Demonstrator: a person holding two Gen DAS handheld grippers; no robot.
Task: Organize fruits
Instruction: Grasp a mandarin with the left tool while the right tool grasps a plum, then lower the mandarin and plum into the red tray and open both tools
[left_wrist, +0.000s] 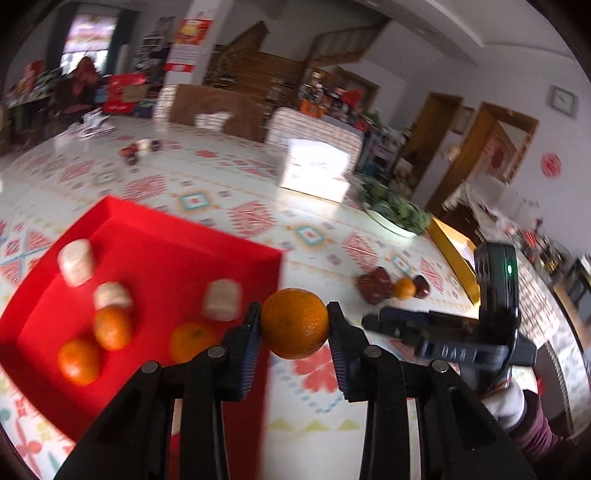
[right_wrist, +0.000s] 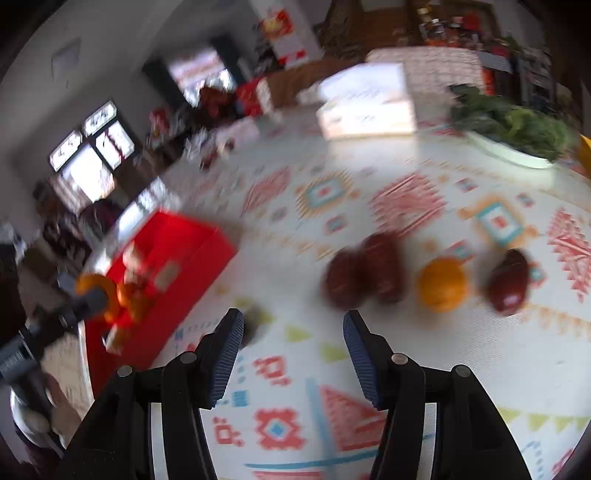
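Both tongs (left_wrist: 294, 325) (right_wrist: 293, 350) tilted downward over patterned table (right_wrist: 332, 192)

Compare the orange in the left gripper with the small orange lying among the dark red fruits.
The held orange is off the table, clamped in the left gripper; the small orange lies on the tablecloth, untouched. The held one looks larger, perhaps only nearer. Both are round and orange.

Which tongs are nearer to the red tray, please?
Left. The left tongs, gripping an orange, hover at the red tray edge; the open right tongs sit farther away.
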